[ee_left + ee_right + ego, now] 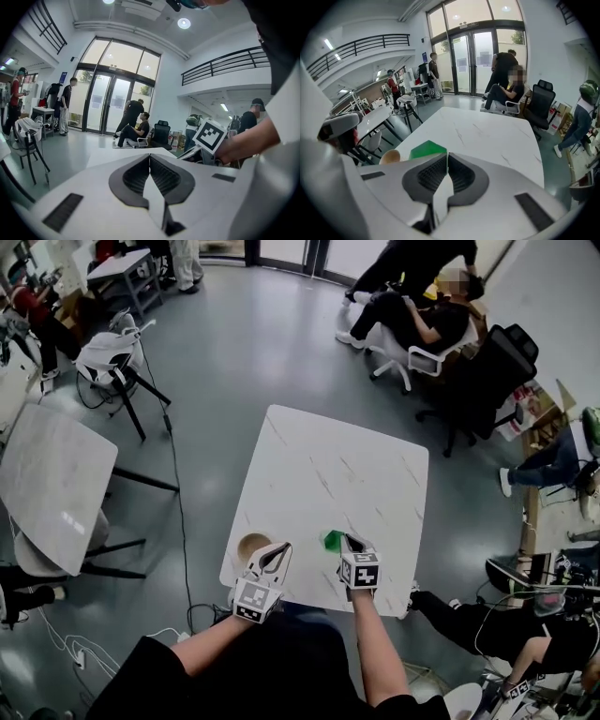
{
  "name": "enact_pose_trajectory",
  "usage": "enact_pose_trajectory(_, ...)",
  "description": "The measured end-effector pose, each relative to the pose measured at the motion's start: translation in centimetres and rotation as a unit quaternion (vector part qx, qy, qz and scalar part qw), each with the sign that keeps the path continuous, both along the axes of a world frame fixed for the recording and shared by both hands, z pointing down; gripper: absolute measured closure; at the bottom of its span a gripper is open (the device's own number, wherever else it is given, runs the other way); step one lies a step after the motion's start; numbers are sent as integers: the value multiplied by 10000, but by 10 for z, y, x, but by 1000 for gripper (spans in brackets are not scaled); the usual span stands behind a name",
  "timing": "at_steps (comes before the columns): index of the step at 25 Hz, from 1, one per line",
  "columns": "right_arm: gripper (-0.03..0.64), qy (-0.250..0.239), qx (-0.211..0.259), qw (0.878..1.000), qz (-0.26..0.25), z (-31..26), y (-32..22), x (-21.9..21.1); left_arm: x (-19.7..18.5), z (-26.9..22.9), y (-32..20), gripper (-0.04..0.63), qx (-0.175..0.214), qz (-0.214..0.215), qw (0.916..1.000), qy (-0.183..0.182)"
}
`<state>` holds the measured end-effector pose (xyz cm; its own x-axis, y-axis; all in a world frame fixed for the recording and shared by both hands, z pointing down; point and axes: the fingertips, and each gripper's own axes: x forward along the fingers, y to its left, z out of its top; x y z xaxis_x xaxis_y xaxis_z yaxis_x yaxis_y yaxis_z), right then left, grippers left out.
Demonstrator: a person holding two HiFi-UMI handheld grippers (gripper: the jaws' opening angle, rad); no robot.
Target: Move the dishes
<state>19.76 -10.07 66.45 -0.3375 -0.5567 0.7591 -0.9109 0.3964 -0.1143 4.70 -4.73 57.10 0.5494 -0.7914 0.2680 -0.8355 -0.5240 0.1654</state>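
The tan bowl [252, 545] sits on the white marble-look table [328, 465] at its near left corner, just beside the left gripper [277, 550] and to its left. It isn't between the jaws. In the left gripper view the 2 ribbed black pads are pressed together at the tips, with nothing caught between them, and they point out over the bare tabletop [123, 156]. The right gripper's marker cube [209, 135] shows on the right of that view.

The green dish [332, 540] lies close to the table's near edge, just left of the right gripper [350, 540]. In the right gripper view its jaws also meet at the tips and hold nothing. The green dish [427, 148] peeks over the left jaw, just beyond it and off to the side, and whether it touches the jaw can't be made out. It is glossy, with flat faces and sharp corners. The tan bowl [390, 156] further left is round, smooth and matte. Grey veins run across the table [487, 136].
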Motion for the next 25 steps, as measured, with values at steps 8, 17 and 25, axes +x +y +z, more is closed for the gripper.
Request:
enact_pose_trajectory(8,594,488,35,9981,-371,13,-57,72,57,4,-33,578,-119,-234,9997,-27)
enact_pose_trajectory(17,594,359,-318,9987,-199,57,-107,118,89,12,-46,578,-275,-273,9992,-76)
enact_pose_trajectory(25,594,365,-586,9974,-210,85,-118,128,90,22,-47,578,-393,-467,9979,-205)
